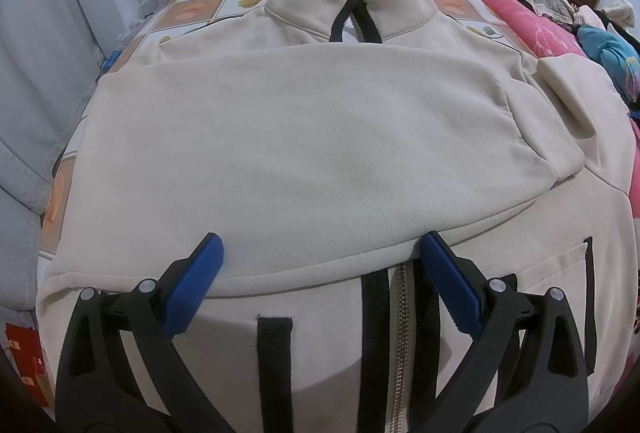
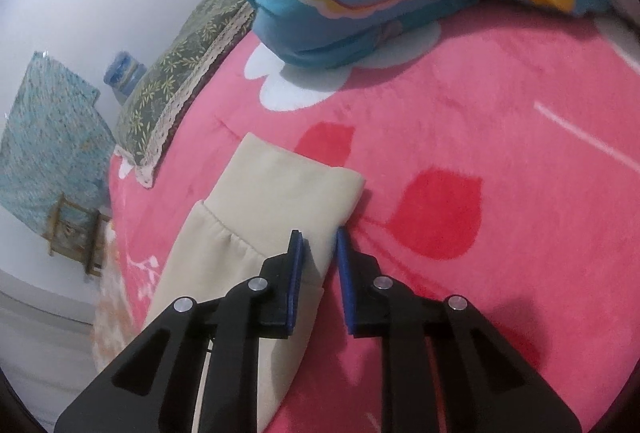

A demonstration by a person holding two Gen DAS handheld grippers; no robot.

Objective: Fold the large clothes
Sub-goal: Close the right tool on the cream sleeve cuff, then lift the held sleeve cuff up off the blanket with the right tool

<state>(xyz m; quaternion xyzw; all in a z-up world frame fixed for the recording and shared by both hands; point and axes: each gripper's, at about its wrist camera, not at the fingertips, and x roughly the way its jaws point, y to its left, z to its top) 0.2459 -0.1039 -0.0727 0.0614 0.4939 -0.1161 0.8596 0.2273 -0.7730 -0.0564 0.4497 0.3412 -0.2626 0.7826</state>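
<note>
Currently one cream jacket (image 1: 304, 137) lies flat on the bed, one sleeve (image 1: 320, 153) folded across its chest. My left gripper (image 1: 320, 249) hovers over it, jaws wide, holding nothing. My right gripper (image 2: 318, 247) has its two pads nearly together around the other sleeve's cuff (image 2: 288, 185) on the pink blanket (image 2: 480, 137).

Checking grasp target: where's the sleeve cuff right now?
Right wrist view: the cuff lies on the pink blanket, its near edge between the right hand-held gripper pads, below the green pillow.
</note>
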